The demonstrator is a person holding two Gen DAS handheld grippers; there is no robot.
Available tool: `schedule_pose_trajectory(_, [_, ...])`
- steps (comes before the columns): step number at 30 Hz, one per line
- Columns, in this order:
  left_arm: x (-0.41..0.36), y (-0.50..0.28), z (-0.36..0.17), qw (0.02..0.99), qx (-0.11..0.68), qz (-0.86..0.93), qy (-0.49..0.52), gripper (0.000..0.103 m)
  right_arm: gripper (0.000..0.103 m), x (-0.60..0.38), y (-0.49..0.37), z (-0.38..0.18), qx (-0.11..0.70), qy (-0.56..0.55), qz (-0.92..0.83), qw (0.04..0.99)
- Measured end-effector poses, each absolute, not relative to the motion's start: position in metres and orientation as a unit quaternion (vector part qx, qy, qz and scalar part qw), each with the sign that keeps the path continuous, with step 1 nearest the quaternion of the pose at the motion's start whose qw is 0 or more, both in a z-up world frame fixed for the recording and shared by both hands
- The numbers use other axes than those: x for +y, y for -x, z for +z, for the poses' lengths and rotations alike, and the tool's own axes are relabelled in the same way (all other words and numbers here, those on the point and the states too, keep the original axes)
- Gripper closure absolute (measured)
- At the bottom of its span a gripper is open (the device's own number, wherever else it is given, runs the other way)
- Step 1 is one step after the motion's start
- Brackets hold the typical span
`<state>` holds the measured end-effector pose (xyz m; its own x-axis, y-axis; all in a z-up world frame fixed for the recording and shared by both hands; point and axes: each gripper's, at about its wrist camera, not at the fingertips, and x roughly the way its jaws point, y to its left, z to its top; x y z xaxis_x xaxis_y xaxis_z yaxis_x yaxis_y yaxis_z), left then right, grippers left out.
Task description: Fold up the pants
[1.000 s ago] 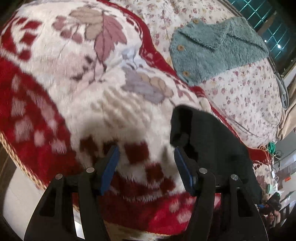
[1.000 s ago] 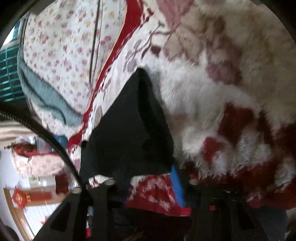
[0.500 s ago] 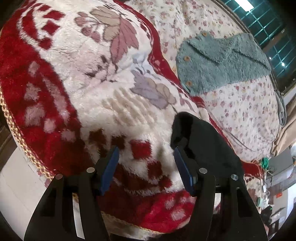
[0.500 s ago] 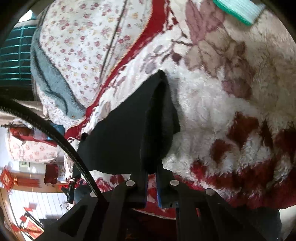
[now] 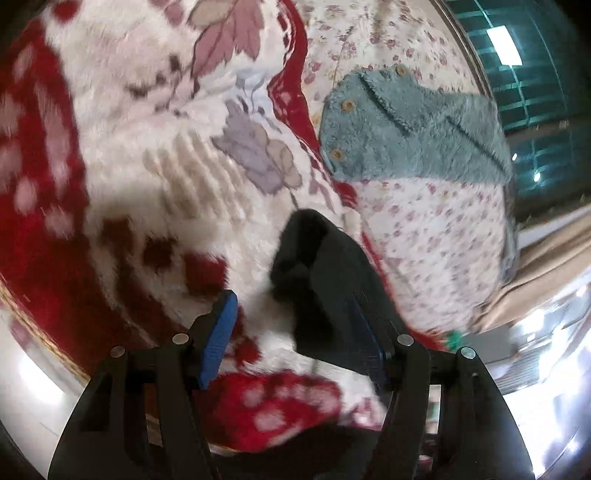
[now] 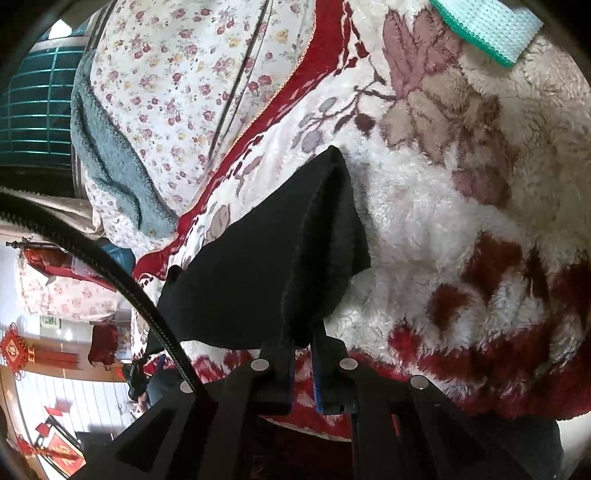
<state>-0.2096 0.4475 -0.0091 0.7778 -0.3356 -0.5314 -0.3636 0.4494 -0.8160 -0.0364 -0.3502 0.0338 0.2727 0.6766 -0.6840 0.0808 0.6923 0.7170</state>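
The black pants (image 6: pixel 266 258) lie folded on a red and white fleece blanket (image 6: pixel 461 221). My right gripper (image 6: pixel 303 339) is shut on the near edge of the pants, with the cloth bunched between its jaws. In the left wrist view the pants (image 5: pixel 325 273) sit just ahead of my left gripper (image 5: pixel 291 321), which is open. Its right blue pad is against the black cloth, and its left pad (image 5: pixel 218 336) is over bare blanket.
A teal fleece garment with wooden buttons (image 5: pixel 406 129) lies on a floral sheet (image 5: pixel 436 229) behind the blanket. A green and white knitted piece (image 6: pixel 487 26) lies at the blanket's far right. A black cable (image 6: pixel 110 269) crosses the right wrist view. The blanket's edge (image 5: pixel 48 339) drops to the floor.
My right gripper closed on the pants' edge one second ago and still holds it. My left gripper stayed open and shifted right, nearer the black cloth.
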Motion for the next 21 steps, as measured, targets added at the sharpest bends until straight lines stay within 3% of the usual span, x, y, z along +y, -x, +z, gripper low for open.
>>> schedule_pose_trajectory(12, [0.429,0.187,-0.02,0.724,0.361,-0.052,0.585,0.043,0.096,-0.347,0.036,0.035,0.564,-0.326,0.21,0.73])
schedule_pose_trajectory(13, [0.426,0.185,-0.022,0.72,0.367,-0.059,0.586,0.049,0.096,-0.346,0.036,0.035,0.563,-0.324,0.211,0.73])
schedule_pose_trajectory(17, [0.422,0.184,-0.017,0.732,0.374,-0.059,0.566,0.095,0.096,-0.345,0.036,0.037,0.56,-0.321,0.215,0.733])
schedule_pose_trajectory(21, [0.424,0.182,-0.001,0.757,0.362,-0.051,0.542,0.097,0.096,-0.344,0.036,0.042,0.549,-0.318,0.221,0.74])
